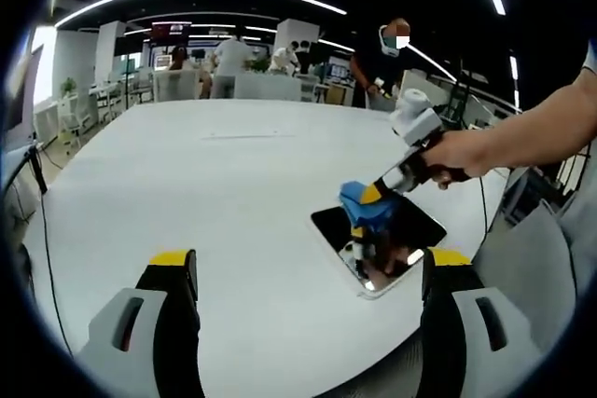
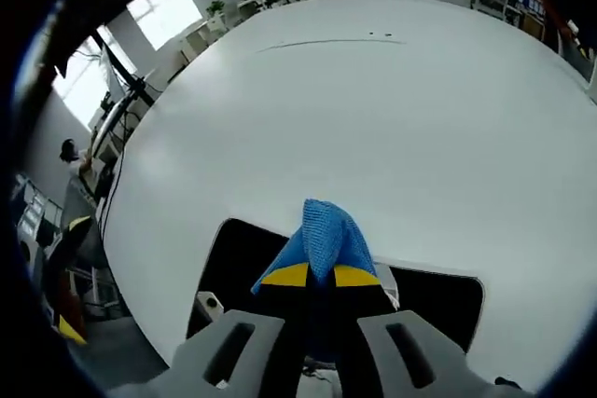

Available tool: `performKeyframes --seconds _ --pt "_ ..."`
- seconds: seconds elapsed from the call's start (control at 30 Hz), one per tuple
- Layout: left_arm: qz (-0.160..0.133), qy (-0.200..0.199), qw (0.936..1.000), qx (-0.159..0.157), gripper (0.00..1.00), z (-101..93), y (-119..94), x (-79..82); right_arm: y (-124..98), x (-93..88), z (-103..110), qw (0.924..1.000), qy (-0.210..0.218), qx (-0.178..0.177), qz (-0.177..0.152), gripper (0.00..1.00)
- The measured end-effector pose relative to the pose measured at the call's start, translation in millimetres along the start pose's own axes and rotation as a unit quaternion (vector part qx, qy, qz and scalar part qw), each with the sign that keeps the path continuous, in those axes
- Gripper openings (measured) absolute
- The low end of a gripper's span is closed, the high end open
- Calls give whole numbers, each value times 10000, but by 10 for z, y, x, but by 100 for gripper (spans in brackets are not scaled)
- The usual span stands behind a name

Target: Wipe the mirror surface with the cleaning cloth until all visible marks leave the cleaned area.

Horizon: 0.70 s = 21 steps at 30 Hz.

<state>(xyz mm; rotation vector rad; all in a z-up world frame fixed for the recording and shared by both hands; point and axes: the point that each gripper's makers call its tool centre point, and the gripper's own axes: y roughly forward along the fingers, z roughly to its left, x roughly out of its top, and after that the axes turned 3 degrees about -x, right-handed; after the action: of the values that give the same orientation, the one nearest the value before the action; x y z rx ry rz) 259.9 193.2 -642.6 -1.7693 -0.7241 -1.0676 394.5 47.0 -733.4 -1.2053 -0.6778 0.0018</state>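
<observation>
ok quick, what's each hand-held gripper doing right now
Left hand-held gripper: open, holding nothing, above the table.
Right hand-held gripper: closed on the blue cloth, over the mirror.

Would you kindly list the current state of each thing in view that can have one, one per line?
Left gripper: jaws open wide, holding nothing, above the table.
Right gripper: jaws shut on the blue cleaning cloth, held by a hand.
Blue cleaning cloth: bunched, pressed down on the mirror.
Dark rectangular mirror: lying flat on the table, reflecting the gripper.
White round table: bearing the mirror.
</observation>
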Motion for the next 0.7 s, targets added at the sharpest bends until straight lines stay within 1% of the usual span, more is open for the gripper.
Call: performKeyframes --seconds 0.07,0.13,0.2,0.23,0.3,0.37,0.6,0.7 --pt "19 -9 10000 -27 99 -34 -9 -14 19 19 66 10000 -59 37 15 2" --pt "53 31 10000 -26 99 -47 -21 -25 27 33 117 9999 -38 99 26 2" --pt "45 -11 10000 12 99 -51 -34 -19 59 54 157 9999 1 154 44 2" --pt "-23 -108 9999 4 99 -82 -32 1 85 69 188 9998 0 181 57 2" --pt "-1 -24 10000 -38 99 -143 -19 -9 133 98 240 9997 -7 230 80 2" --pt "61 75 10000 -14 99 -138 -5 -35 157 113 295 9996 -27 267 85 2" --pt "77 40 10000 21 99 -98 -31 -48 158 116 484 9990 -240 358 103 2" --pt "127 135 9998 -3 99 -117 -38 -84 140 110 528 9988 -270 388 103 2"
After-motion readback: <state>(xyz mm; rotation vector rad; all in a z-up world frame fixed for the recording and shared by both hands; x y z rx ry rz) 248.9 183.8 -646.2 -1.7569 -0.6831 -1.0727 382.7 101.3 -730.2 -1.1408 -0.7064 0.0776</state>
